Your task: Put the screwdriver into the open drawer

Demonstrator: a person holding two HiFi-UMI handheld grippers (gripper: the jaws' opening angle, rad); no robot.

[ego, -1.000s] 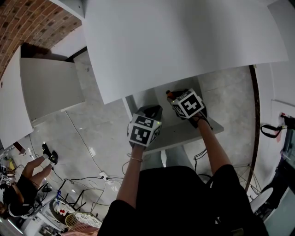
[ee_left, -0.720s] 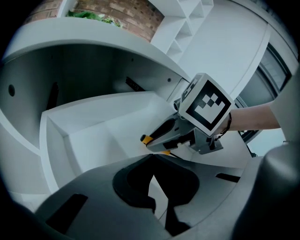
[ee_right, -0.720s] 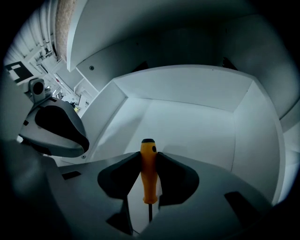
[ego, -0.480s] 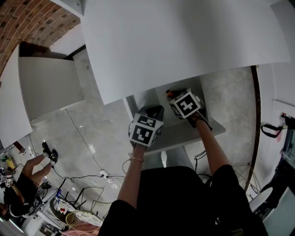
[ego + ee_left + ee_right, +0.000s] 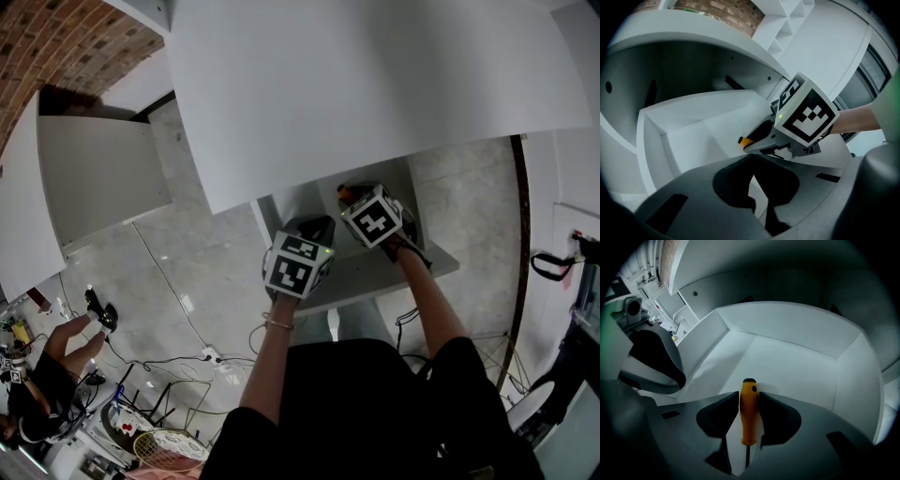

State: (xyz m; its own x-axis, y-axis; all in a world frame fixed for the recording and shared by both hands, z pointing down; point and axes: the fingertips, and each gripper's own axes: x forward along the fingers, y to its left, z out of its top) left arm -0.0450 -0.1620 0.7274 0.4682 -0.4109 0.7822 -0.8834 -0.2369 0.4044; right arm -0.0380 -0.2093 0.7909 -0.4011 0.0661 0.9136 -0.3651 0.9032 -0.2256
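Gripping screwdriver (image 5: 749,413) handle in right tongs (image 5: 749,394), mid-frame over drawer (image 5: 797,362); probably needing lowering flat before letting go. Holding left tongs (image 5: 751,161) closed, empty.

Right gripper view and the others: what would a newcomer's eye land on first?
The orange screwdriver, clamped by its handle in the right hand-held gripper, stands out against the white open drawer beneath it. The left hand-held gripper, jaws together and empty, hangs beside it at the drawer's front. In the head view, a large white tabletop fills the upper picture.
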